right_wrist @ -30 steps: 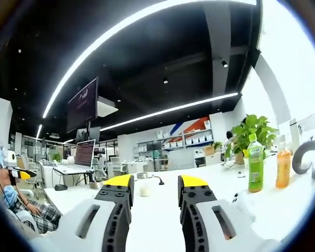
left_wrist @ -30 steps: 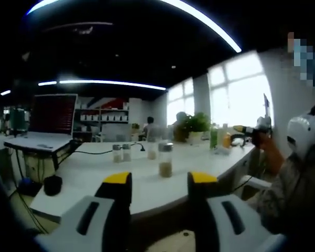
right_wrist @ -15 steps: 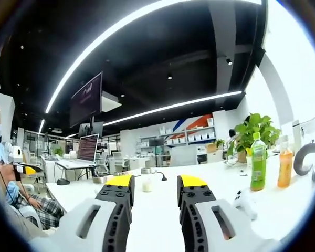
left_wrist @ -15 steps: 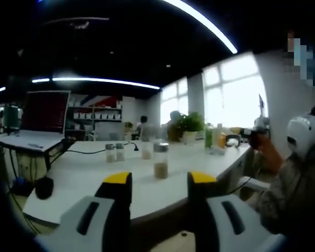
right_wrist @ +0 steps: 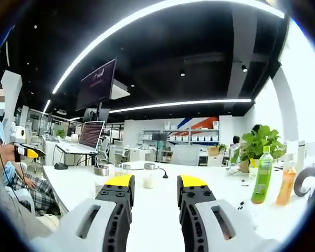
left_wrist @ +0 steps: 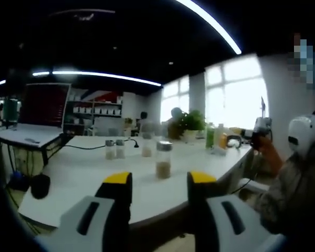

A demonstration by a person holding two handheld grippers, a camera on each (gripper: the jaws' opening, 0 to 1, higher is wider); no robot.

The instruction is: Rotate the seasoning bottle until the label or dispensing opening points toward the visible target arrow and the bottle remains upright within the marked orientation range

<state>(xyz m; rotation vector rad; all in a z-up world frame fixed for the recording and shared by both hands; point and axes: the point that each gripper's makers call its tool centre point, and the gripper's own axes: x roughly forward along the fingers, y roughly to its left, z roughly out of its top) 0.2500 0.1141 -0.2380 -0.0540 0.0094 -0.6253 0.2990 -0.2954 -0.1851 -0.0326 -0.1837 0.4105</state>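
Left gripper view. Left tongs (left_wrist: 156, 197) are spread, nothing between the jaws. Nearest bottle (left_wrist: 163, 159) stands upright on the white table (left_wrist: 79, 173), dead ahead of the gap between the jaws, near the table's front edge, not touched. Long axis vertical; brown fill in the lower part, pale cap. Label and opening direction cannot be read; no target arrow can be made out. Count of small bottles: four, namely the nearest one, one more (left_wrist: 146, 147) behind it, and a pair (left_wrist: 115, 149) further left. Drink bottles at far right of table: a green one (left_wrist: 209, 136) and an orange one beside it, blurred. One dark round object (left_wrist: 40, 185) at the table's left edge. One laptop (left_wrist: 35, 115) on a further desk. Right tongs (left_wrist: 257, 129) show at far right, well away from the bottle, held by a hand.

Right gripper view. Right tongs (right_wrist: 154, 196) are also spread and empty, held above the table (right_wrist: 157, 215). One pale bottle (right_wrist: 149, 177) sits ahead, in line with the gap; three small containers (right_wrist: 113, 169) lie left of it. Two drink bottles at right: green (right_wrist: 263, 175), orange (right_wrist: 287, 181). One plant (right_wrist: 258, 144) behind.

Judgement: left tongs are the nearer and better lined up for the twist.
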